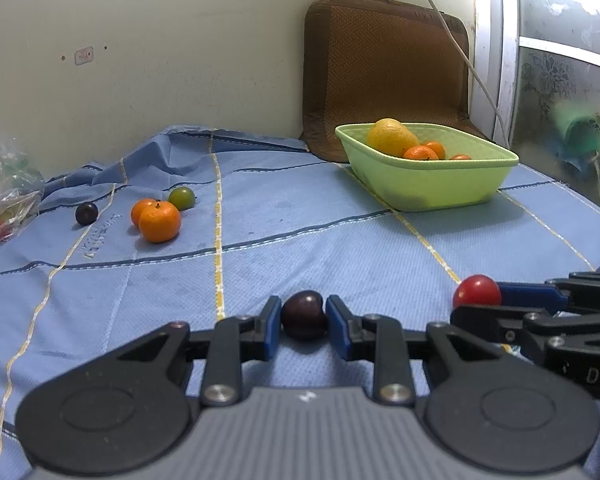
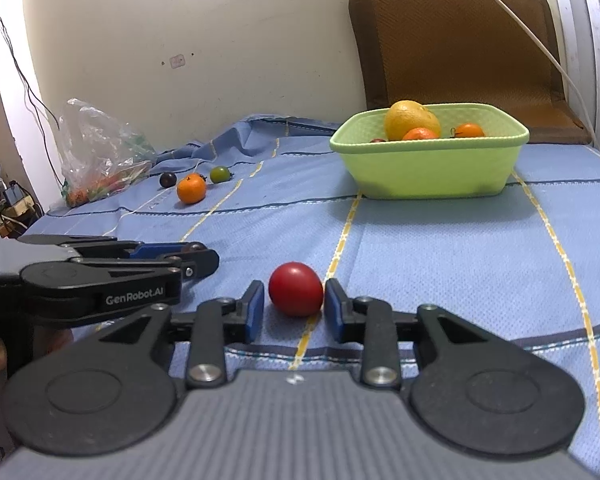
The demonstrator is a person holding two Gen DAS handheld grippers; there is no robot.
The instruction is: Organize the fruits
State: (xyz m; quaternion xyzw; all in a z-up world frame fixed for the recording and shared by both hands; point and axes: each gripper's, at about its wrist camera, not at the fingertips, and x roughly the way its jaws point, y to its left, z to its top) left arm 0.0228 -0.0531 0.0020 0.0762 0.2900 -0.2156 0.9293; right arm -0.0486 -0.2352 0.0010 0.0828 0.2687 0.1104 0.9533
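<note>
My left gripper [image 1: 303,318] is shut on a dark purple plum-like fruit [image 1: 304,315], both blue pads pressing its sides just over the blue cloth. My right gripper [image 2: 294,306] stands around a red tomato [image 2: 296,289] that rests on the cloth. Its right pad touches the tomato and a thin gap shows at the left pad. In the left wrist view the red tomato [image 1: 477,289] sits at the right gripper's tips. A light green basin [image 1: 432,188] [image 2: 428,168] farther back holds a large yellow citrus [image 2: 412,120] and several tangerines.
Far left on the cloth lie two tangerines [image 1: 160,221], a green tomato [image 1: 181,198] and a small dark fruit [image 1: 87,213]. A clear plastic bag [image 2: 100,148] lies by the wall. A brown cushion [image 1: 384,68] leans behind the basin, with a white cable across it.
</note>
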